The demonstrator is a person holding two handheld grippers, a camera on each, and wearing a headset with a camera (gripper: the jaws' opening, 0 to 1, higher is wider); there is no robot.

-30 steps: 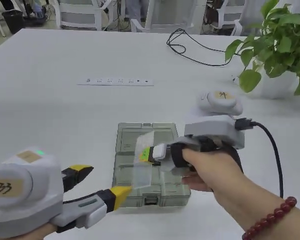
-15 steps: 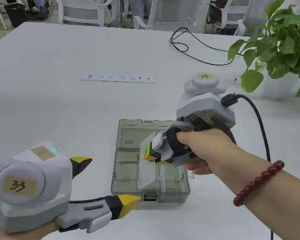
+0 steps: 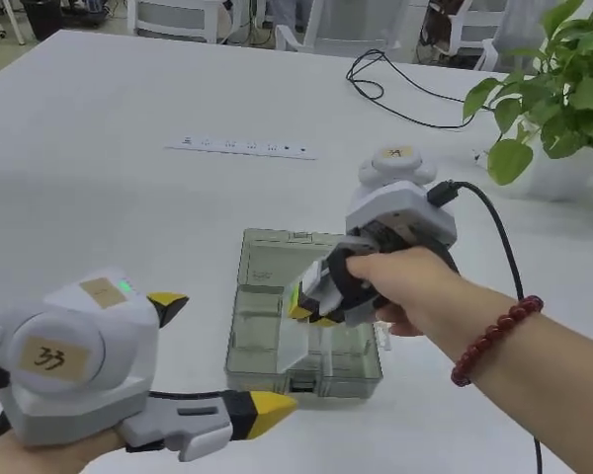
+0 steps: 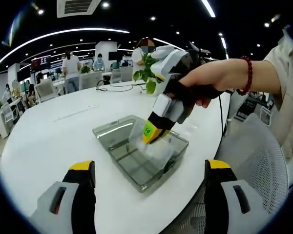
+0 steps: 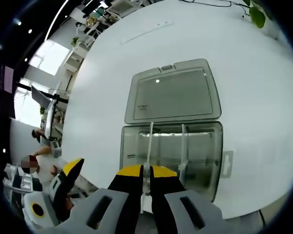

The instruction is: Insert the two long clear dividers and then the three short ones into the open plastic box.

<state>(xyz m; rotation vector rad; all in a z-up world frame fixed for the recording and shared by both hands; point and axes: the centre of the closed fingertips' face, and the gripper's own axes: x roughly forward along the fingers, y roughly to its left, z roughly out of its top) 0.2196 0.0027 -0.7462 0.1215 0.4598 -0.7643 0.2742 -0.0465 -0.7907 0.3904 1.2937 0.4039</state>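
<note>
Divider [image 3: 294, 344] | right gripper [image 3: 305, 308] clamps it | tilted down into box [image 3: 245, 363]

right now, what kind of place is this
Likely an open-plan office: a large white table with a power strip and potted plant, office chairs behind it, ceiling lights over distant people.

Right gripper [image 5: 145, 171] with yellow-tipped jaws pinched on 1 clear divider [image 5: 149, 141], edge-on, reaching into the open plastic box [image 5: 128, 157]; 2nd divider [image 5: 182, 146] beside it, lid [image 5: 173, 92] flat beyond, white table [image 5: 102, 73]
</note>
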